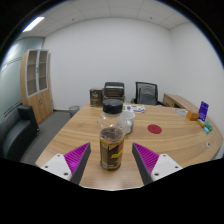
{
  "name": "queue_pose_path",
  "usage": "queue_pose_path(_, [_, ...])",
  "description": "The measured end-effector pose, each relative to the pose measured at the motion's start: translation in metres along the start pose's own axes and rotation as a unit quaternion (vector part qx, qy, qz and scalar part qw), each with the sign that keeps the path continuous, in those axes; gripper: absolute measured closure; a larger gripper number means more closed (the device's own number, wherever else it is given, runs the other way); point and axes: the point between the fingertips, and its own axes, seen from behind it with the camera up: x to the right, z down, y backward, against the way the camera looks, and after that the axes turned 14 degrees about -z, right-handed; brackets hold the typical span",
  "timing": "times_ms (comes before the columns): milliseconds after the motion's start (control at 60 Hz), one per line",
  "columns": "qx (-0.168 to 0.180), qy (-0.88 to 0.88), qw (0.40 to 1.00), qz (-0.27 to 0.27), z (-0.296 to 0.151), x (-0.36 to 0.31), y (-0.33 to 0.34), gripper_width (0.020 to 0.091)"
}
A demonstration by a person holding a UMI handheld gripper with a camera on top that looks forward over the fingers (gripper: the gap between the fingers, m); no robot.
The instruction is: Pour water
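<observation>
A clear bottle (111, 146) with a yellow and dark label and a white cap stands upright on the wooden table (160, 143). It is between my two fingers, with a gap on each side. My gripper (112, 160) is open, its purple pads (76, 155) spread wide to either side of the bottle. Just beyond the bottle stands a glass jar with a dark lid (112, 109). A red round lid or coaster (154, 129) lies further right on the table.
Black office chairs (146, 93) stand at the table's far side, and a dark chair (17, 131) at the left. A wooden cabinet (38, 84) is against the left wall. Small colourful items (203, 113) sit at the table's right end.
</observation>
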Motion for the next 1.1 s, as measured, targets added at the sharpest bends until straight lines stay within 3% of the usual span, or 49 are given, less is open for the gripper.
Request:
queue_pose_path(100, [0.017, 0.001, 1.000, 0.011, -0.008, 0.003, -0.027, 0.0303])
queue_pose_path(150, [0.024, 0.000, 1.000, 0.019, -0.010, 0.009, -0.041, 0.0391])
queue_pose_path(217, [0.035, 0.003, 0.999, 0.023, -0.013, 0.013, -0.052, 0.0567])
queue_pose_path(433, [0.060, 0.023, 0.998, 0.026, -0.021, 0.014, -0.062, 0.0723])
queue_pose_path(650, [0.061, 0.018, 0.998, 0.011, -0.038, 0.003, -0.064, 0.0753])
queue_pose_path(833, [0.144, -0.158, 0.973, -0.090, -0.127, -0.029, -0.083, 0.0751])
queue_pose_path(967, [0.195, -0.355, 0.897, -0.177, -0.184, -0.046, -0.110, 0.0753])
queue_pose_path(1100, [0.220, -0.558, 0.762, -0.244, -0.218, -0.037, -0.141, 0.0753])
